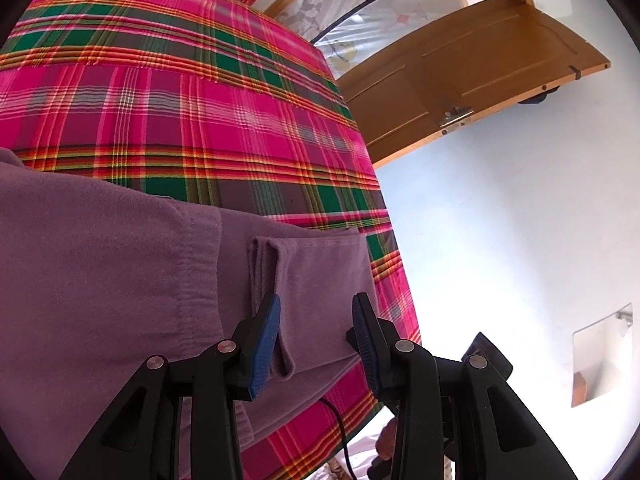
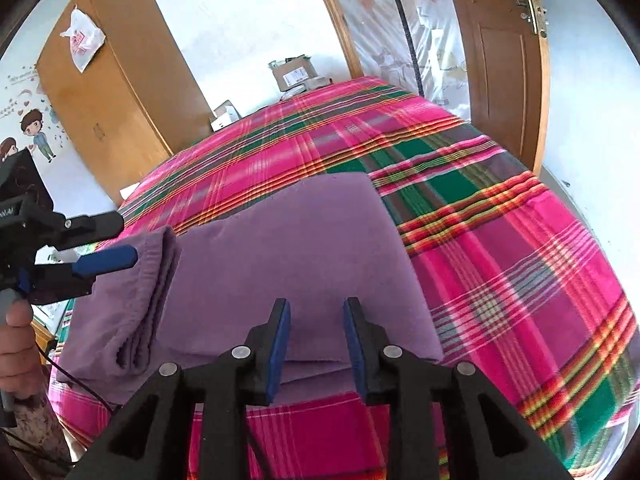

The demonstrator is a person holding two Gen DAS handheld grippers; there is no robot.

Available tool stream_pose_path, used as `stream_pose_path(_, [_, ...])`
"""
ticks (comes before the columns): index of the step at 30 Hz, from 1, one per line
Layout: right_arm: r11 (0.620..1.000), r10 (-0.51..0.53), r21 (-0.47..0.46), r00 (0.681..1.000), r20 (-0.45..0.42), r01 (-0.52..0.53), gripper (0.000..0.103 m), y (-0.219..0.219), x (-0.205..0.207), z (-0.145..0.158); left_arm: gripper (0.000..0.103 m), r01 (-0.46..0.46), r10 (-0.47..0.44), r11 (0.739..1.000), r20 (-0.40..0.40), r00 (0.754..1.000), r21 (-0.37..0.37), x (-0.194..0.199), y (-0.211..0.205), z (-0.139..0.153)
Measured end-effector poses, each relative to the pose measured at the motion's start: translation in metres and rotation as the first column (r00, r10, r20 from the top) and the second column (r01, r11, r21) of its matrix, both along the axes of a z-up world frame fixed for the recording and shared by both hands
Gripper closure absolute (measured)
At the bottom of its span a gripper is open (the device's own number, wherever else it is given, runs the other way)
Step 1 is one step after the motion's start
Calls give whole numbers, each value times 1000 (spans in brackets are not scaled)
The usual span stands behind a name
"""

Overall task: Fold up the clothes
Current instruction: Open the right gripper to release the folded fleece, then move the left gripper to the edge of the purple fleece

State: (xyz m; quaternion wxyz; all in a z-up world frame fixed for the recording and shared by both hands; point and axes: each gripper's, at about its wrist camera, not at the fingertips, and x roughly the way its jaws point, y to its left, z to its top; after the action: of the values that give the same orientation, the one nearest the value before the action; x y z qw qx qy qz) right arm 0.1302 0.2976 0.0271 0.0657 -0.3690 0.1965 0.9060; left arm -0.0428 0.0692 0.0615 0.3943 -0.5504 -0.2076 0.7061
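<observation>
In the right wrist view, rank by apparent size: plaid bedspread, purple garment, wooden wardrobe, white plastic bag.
1. plaid bedspread
2. purple garment
3. wooden wardrobe, though it stands farther away, so this reflects the picture only
4. white plastic bag

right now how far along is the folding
Done: the purple garment lies folded in layers on the plaid bedspread. In hand: the left gripper straddles a folded edge, jaws apart; the right gripper hovers open over the near edge. Left: likely a final fold.

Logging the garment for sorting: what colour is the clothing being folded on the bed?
Plain purple garment, no pattern; clearest in the right wrist view.
</observation>
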Motion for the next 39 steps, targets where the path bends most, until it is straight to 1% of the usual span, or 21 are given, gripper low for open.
stream_pose_path(4, [999, 14, 45, 999, -33, -12, 73, -2, -7, 14, 64, 1, -1, 1000, -5, 1000, 3, 2, -1, 2])
stream_pose_path(7, [998, 33, 60, 999, -35, -31, 73, -4, -24, 15, 64, -4, 4, 1000, -8, 1000, 8, 4, -4, 5])
stream_pose_path(10, [999, 31, 42, 1000, 6, -31, 73, -4, -35, 2, 64, -7, 7, 1000, -19, 1000, 9, 8, -13, 8])
stream_pose_path(12, [999, 24, 48, 999, 33, -26, 73, -5, -35, -6, 64, -22, 22, 1000, -30, 999, 1, 8, -21, 10])
stream_pose_path(13, [998, 17, 63, 999, 39, -19, 73, -7, -36, -5, 64, -31, 31, 1000, -35, 999, -3, 8, -25, 11])
stream_pose_path(15, [993, 6, 117, 998, 58, -13, 73, -17, -40, 2, 64, -49, 49, 999, -45, 998, -9, 8, -34, 12])
stream_pose_path(17, [987, 39, 156, 999, 24, -42, 72, -30, -44, 11, 64, -69, 68, 998, -45, 997, -9, 8, -44, 11])
stream_pose_path(19, [984, 83, 157, 996, 15, -84, 72, -41, -52, 15, 64, -90, 89, 996, -39, 995, -5, 9, -55, 10])
stream_pose_path(21, [977, 125, 173, 992, 13, -126, 72, -55, -64, 16, 64, -114, 113, 993, -43, 993, -17, 11, -65, 10])
stream_pose_path(24, [967, 155, 198, 987, 41, -160, 72, -69, -79, 11, 64, -142, 139, 989, -61, 988, -37, 15, -77, 11])
stream_pose_path(27, [959, 153, 230, 986, 65, -164, 71, -79, -86, 7, 64, -151, 148, 988, -60, 987, -39, 20, -89, 10])
stream_pose_path(29, [954, 152, 250, 985, 81, -168, 71, -85, -90, 5, 64, -159, 155, 986, -74, 985, -51, 23, -94, 11])
stream_pose_path(37, [956, 145, 241, 984, 104, -166, 70, -85, -95, 1, 64, -166, 164, 985, -42, 986, -54, 23, -104, 1])
stream_pose_path(39, [957, 135, 243, 985, 109, -158, 70, -84, -88, 11, 64, -160, 158, 986, -41, 987, -56, 25, -105, 2])
